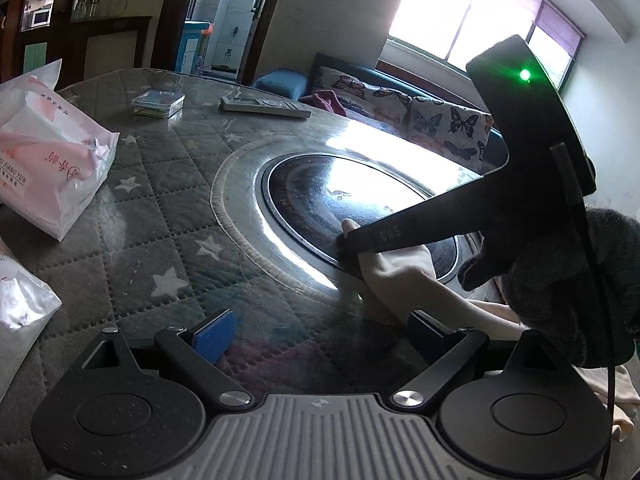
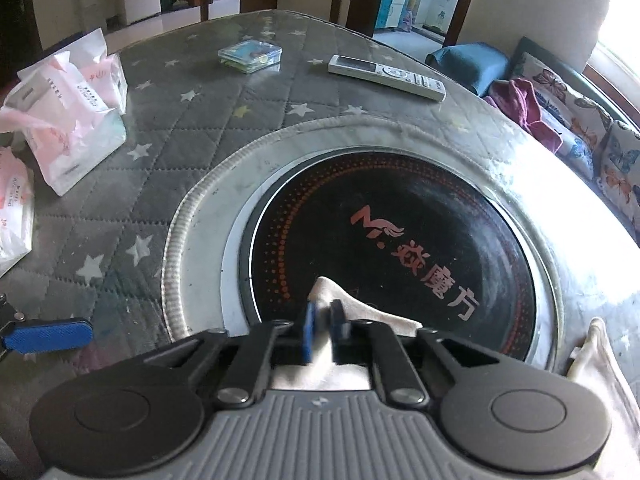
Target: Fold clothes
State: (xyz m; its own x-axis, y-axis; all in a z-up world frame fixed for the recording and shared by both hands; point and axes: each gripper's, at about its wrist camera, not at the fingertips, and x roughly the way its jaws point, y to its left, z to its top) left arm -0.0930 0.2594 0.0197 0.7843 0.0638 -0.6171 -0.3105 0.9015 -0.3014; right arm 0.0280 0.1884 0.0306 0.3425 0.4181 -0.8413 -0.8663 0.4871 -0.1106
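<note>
Cloth (image 2: 352,312), cream and thin, lies on the near side of the dark hob (image 2: 400,240) in the round table (image 2: 224,128), with a fold trailing off to the right. Right gripper (image 2: 322,330) has its blue pads pinched on a raised corner of it. Left gripper (image 1: 316,328) stands wide open above the quilted cover, the cloth just touching its right finger. It looks light, limp and a little slippery on the glass, so corners or hems are probably the best holds. Remote (image 2: 386,77), box (image 2: 250,56) and tissue packs (image 2: 68,116) lie well apart.
</note>
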